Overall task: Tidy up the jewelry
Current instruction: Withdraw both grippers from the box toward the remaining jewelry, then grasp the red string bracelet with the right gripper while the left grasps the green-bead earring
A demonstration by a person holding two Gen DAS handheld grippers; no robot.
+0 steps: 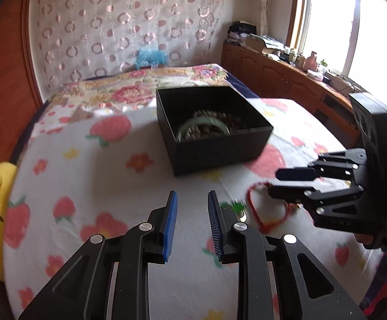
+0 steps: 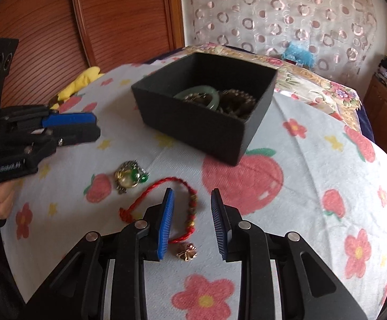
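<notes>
A bedroom bed covered with a strawberry-and-flower blanket (image 2: 286,213) serves as the work surface, with a circle-patterned curtain (image 1: 118,26) behind it and wooden cabinets under a bright window to one side. A black box (image 2: 193,130) sits open-topped on the blanket; inside it lie a pale green bangle (image 2: 201,94) and a pile of dark brown beads (image 2: 236,104). In front of the box, nearer the cameras, a red cord bracelet (image 2: 190,197) with small beads lies loose on the blanket, and a green-and-pearl brooch (image 2: 130,177) rests just beside it on the side away from the box's front corner. A small gold charm (image 2: 186,252) lies at the bracelet's near end. The right gripper (image 2: 192,221) hovers over the bracelet, its jaws apart and holding nothing, one blue pad covering part of the cord. The left gripper (image 1: 192,226) is likewise parted and empty, above bare blanket in front of the box.
</notes>
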